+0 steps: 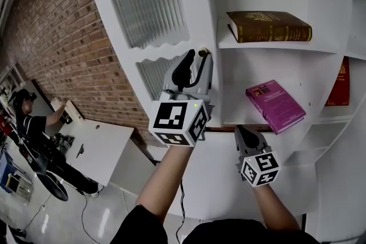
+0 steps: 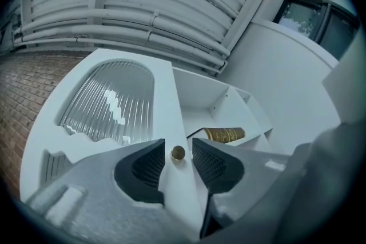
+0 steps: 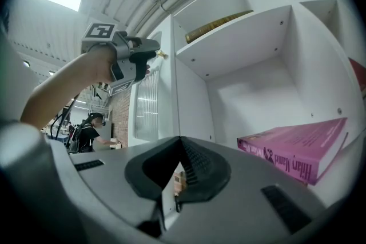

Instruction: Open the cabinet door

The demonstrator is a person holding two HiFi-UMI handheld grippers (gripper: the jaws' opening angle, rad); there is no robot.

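My left gripper (image 1: 197, 58) reaches up and ahead on a bare, outstretched left forearm (image 1: 164, 180) — its jaws stand apart. My right gripper (image 1: 242, 134) sits lower, just to its right, jaws closed together, pointing about level.

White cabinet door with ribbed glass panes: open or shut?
Open: the white door stands swung out, shelves with brown book and pink book exposed; left gripper open around its brass knob.

Brown book (image 1: 269, 26) lying flat on upper shelf (image 1: 257, 47); pink book (image 1: 275, 106) askew on shelf below (image 1: 234, 115); red book (image 1: 338, 84) standing at far right. Left of these, brick wall (image 1: 63, 37), with person (image 1: 34, 128) in black leaning over white table (image 1: 103, 146).
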